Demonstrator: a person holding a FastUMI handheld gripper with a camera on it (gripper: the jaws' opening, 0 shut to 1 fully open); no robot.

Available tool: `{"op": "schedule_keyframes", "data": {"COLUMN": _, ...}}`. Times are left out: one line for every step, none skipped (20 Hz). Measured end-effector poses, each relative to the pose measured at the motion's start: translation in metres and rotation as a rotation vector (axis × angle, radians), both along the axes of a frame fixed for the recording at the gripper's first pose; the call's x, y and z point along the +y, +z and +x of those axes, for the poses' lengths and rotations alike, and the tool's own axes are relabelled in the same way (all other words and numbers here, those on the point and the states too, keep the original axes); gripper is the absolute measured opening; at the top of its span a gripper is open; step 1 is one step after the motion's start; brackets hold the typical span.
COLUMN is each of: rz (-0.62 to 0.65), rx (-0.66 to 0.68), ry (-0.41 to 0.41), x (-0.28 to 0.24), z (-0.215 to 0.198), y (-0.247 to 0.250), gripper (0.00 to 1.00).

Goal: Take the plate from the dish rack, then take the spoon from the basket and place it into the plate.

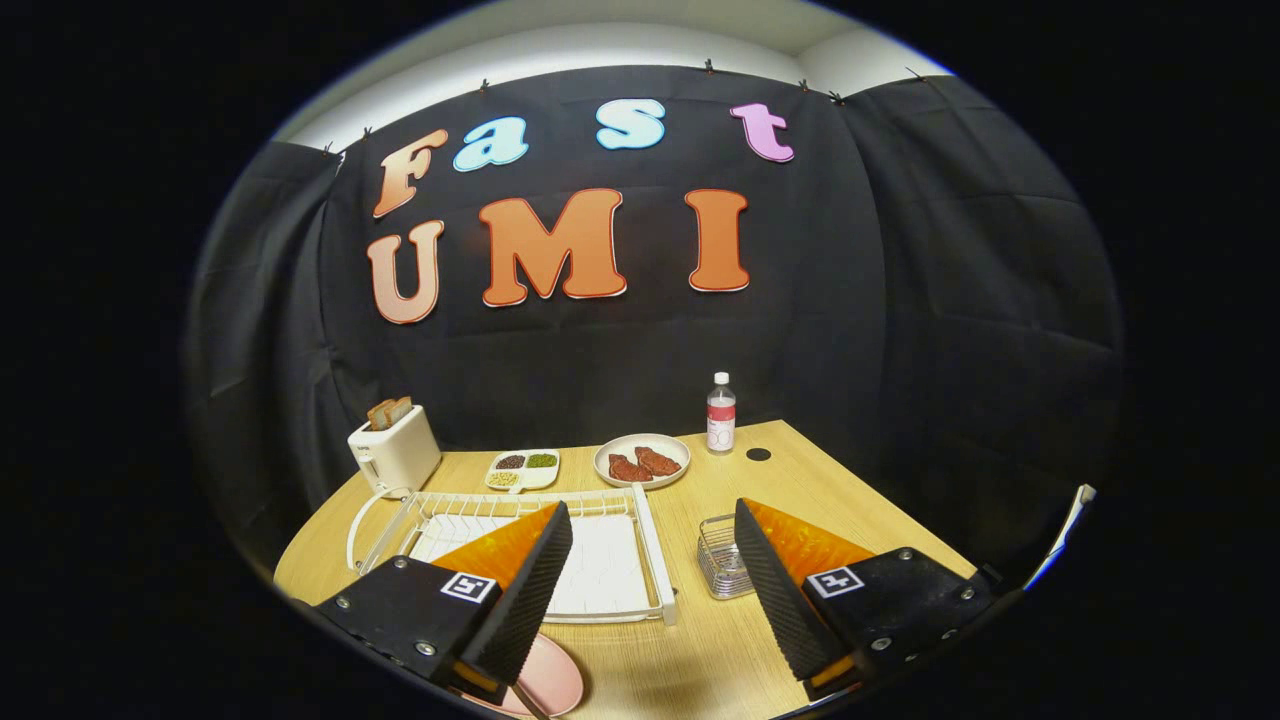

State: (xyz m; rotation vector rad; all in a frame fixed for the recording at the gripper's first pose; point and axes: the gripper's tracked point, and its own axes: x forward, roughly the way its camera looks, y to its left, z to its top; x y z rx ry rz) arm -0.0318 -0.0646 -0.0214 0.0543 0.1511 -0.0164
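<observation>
Plate: pink plate (548,680) lies on the table (700,650) beneath the left finger, out of the white dish rack (655,545).
Spoon: possibly on the plate; cannot confirm.
Basket: wire basket (722,560) beside the right finger.
Gripper (655,590): fingers wide apart, holding nothing.

Your pink plate (552,680) lies flat on the tabletop (700,660), under the tool's left finger, just in front of the white dish rack (655,560). Wire basket (722,560) sits right of the rack; spoon can't be made out.
</observation>
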Motion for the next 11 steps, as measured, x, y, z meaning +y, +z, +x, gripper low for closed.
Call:
{"op": "schedule_keyframes", "data": {"rz": 0.001, "rx": 0.0, "ry": -0.003, "x": -0.002, "z": 0.0, "y": 0.0, "gripper": 0.97}}
{"op": "schedule_keyframes", "data": {"rz": 0.003, "rx": -0.001, "ry": -0.005, "x": -0.004, "z": 0.0, "y": 0.0, "gripper": 0.97}}
{"op": "schedule_keyframes", "data": {"rz": 0.007, "rx": -0.001, "ry": -0.007, "x": -0.006, "z": 0.0, "y": 0.0, "gripper": 0.97}}
{"op": "schedule_keyframes", "data": {"rz": 0.011, "rx": -0.002, "ry": -0.009, "x": -0.008, "z": 0.0, "y": 0.0, "gripper": 0.97}}
{"op": "schedule_keyframes", "data": {"rz": 0.015, "rx": -0.004, "ry": -0.011, "x": -0.01, "z": 0.0, "y": 0.0, "gripper": 0.97}}
{"op": "schedule_keyframes", "data": {"rz": 0.017, "rx": -0.004, "ry": -0.013, "x": -0.012, "z": 0.0, "y": -0.001, "gripper": 0.97}}
{"op": "schedule_keyframes", "data": {"rz": 0.016, "rx": -0.005, "ry": -0.015, "x": -0.014, "z": 0.0, "y": -0.001, "gripper": 0.97}}
{"op": "schedule_keyframes", "data": {"rz": 0.015, "rx": -0.006, "ry": -0.017, "x": -0.017, "z": -0.001, "y": -0.001, "gripper": 0.97}}
{"op": "schedule_keyframes", "data": {"rz": 0.013, "rx": -0.004, "ry": -0.019, "x": -0.019, "z": -0.001, "y": -0.002, "gripper": 0.97}}
{"op": "schedule_keyframes", "data": {"rz": 0.013, "rx": -0.002, "ry": -0.021, "x": -0.023, "z": -0.002, "y": -0.003, "gripper": 0.97}}
{"op": "schedule_keyframes", "data": {"rz": 0.015, "rx": 0.001, "ry": -0.025, "x": -0.026, "z": -0.002, "y": -0.004, "gripper": 0.97}}
